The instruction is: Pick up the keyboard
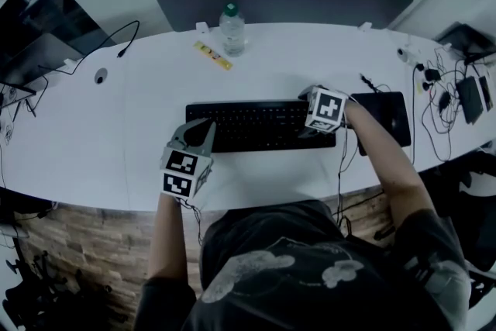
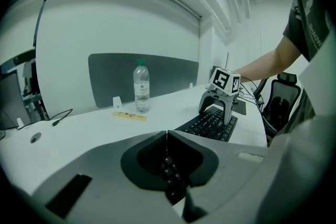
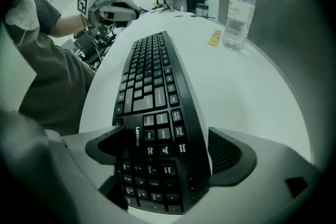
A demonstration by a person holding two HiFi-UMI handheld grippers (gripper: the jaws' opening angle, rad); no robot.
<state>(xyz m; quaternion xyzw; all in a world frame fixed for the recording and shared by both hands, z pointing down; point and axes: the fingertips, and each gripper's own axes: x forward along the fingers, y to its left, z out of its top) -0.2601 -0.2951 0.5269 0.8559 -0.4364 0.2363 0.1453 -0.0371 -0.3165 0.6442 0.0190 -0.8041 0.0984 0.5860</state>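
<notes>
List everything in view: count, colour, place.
desk: one, white, under everything.
keyboard: one, black, desk centre.
water bottle: one, clear with green cap, behind the keyboard.
packet: one, yellow, beside the bottle.
pad: one, black, right of the keyboard.
divider panel: one, grey, desk's far edge.
cables: several, dark, desk's right end.
left tool: one, grey, shut, at the keyboard's left end.
right tool: one, grey, open, jaws astride the keyboard's right end.

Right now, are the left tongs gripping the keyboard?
No, the left tongs are shut together with nothing between them, and the keyboard lies below them.
</notes>
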